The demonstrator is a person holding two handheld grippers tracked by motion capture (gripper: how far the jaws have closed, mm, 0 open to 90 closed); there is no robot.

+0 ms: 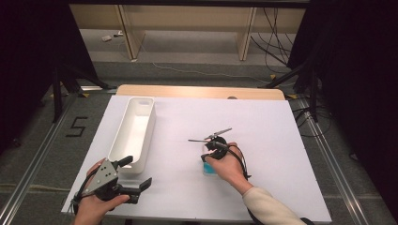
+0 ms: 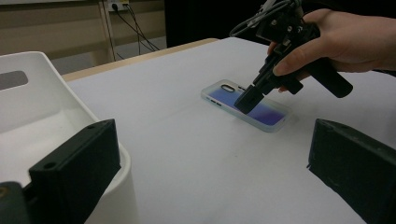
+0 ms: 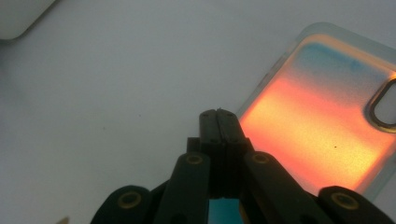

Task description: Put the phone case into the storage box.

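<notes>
A clear phone case with a blue-tinted back lies flat on the white table cover, partly under the person's right hand. My right gripper is shut, its tips pointing down at the case's long edge. In the right gripper view the joined jaws sit at the edge of the case, which glows orange and blue; nothing shows between them. The left gripper view shows that gripper's tip over the case. My left gripper is open at the near left, beside the white bin's near end.
A long white bin stands lengthwise on the left side, its near end right by my left jaw. The white cover spreads wide to the right and back. A wooden table edge runs along the far side.
</notes>
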